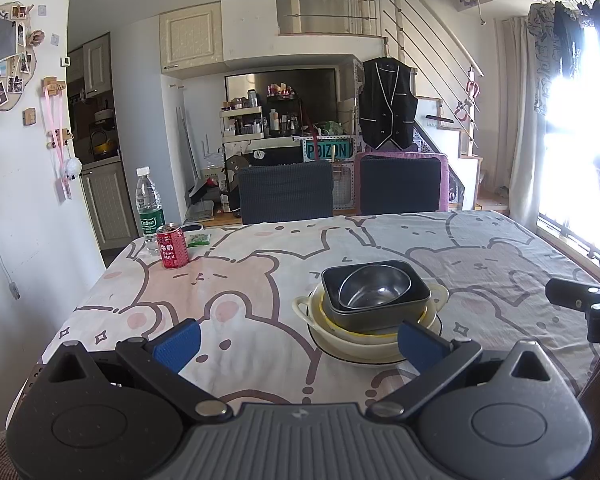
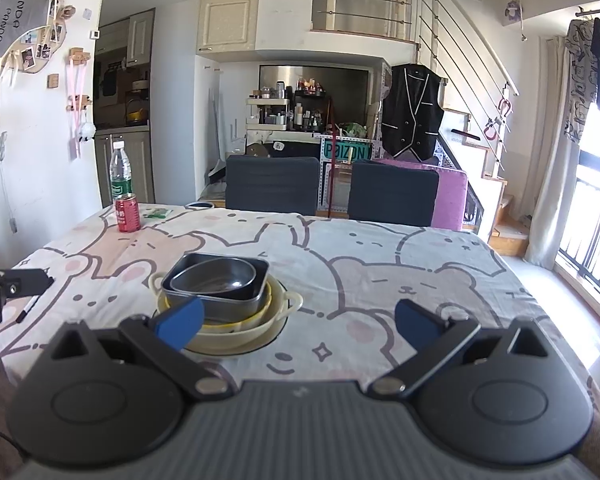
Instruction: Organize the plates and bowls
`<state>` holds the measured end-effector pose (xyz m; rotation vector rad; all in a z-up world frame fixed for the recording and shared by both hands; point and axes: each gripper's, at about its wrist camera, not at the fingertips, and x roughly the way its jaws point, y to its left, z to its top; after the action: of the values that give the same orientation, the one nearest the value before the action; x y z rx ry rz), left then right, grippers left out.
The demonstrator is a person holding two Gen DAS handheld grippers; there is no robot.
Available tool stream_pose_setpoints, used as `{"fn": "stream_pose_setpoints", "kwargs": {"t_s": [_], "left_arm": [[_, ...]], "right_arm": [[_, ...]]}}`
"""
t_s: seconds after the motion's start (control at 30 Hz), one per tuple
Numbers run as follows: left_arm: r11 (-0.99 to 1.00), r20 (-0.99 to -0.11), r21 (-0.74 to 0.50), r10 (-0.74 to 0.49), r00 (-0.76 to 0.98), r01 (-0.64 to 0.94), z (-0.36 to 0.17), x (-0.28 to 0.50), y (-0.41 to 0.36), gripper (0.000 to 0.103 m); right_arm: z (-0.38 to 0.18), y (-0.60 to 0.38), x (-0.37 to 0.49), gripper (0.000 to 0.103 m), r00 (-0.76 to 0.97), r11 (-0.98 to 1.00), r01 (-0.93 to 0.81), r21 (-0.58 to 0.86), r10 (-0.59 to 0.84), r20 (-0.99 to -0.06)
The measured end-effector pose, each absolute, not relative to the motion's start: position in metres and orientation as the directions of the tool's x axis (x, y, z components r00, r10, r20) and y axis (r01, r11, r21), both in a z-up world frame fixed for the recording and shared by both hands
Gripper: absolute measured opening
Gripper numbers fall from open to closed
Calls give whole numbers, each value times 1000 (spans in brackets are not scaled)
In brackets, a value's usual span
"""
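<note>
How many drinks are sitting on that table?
2, both at the far left corner of the table: a water bottle and a red can just in front of it. None seem hidden.

Far-left table corner: red milk can, water bottle just behind it, green packet beside. Two dark chairs at far edge. Black vest hangs by stairs.

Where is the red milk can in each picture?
Left wrist view: the red can stands at the far left of the table, just in front of the water bottle.
Right wrist view: the red can is at the far left again, smaller.
Shared landmark: the water bottle right behind it.
</note>
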<state>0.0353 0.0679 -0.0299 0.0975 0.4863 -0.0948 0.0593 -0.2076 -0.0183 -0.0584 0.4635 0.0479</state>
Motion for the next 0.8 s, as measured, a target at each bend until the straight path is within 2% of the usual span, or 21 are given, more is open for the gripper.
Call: {"fn": "stream_pose_setpoints", "kwargs": {"t_s": [0.8], "left_arm": [[992,-470,70,-63,880,108,-30,35,67,103]], "right_arm": [[-19,-207,59,103,893,997,-60,-44,34,-449]]}}
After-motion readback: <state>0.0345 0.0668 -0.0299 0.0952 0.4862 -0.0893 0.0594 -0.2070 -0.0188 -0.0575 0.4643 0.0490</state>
